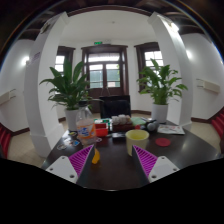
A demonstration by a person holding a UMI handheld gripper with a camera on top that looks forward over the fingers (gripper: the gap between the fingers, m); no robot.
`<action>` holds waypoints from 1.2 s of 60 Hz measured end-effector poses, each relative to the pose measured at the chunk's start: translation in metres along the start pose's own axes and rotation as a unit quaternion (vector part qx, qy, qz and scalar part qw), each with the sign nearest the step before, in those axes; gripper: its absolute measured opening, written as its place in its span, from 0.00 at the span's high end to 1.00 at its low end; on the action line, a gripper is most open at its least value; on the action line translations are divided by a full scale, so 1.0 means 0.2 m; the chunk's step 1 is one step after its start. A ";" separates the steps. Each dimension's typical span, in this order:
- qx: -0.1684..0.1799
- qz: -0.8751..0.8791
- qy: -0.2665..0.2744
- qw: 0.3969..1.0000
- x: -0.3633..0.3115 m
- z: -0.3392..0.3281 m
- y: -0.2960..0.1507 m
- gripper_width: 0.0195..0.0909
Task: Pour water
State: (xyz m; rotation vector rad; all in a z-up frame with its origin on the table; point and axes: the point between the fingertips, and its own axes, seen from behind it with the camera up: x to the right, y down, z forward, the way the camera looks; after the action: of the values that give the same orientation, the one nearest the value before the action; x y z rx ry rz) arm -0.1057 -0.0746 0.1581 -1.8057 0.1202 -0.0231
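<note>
Hovering over a dark round tabletop (112,170), my gripper (108,163) is spread wide, nothing between its purple pads. Beyond the left finger (63,165) lie an orange object (96,156) and a clear container (86,131) that may hold the water. A yellow-green cup (137,137) stands ahead, a red disc (163,142) rightward. Potted plants (70,90) flank a wooden door (104,72). The small clutter behind is too tiny to name.

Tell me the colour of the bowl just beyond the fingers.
Yellow-green; the bowl shows in the gripper view, the only view.
</note>
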 end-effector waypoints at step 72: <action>0.061 -0.015 -0.059 0.996 -0.58 0.76 -0.02 0.77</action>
State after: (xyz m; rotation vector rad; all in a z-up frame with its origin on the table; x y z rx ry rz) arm -0.2091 0.0837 0.1311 -1.6819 0.0062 0.0535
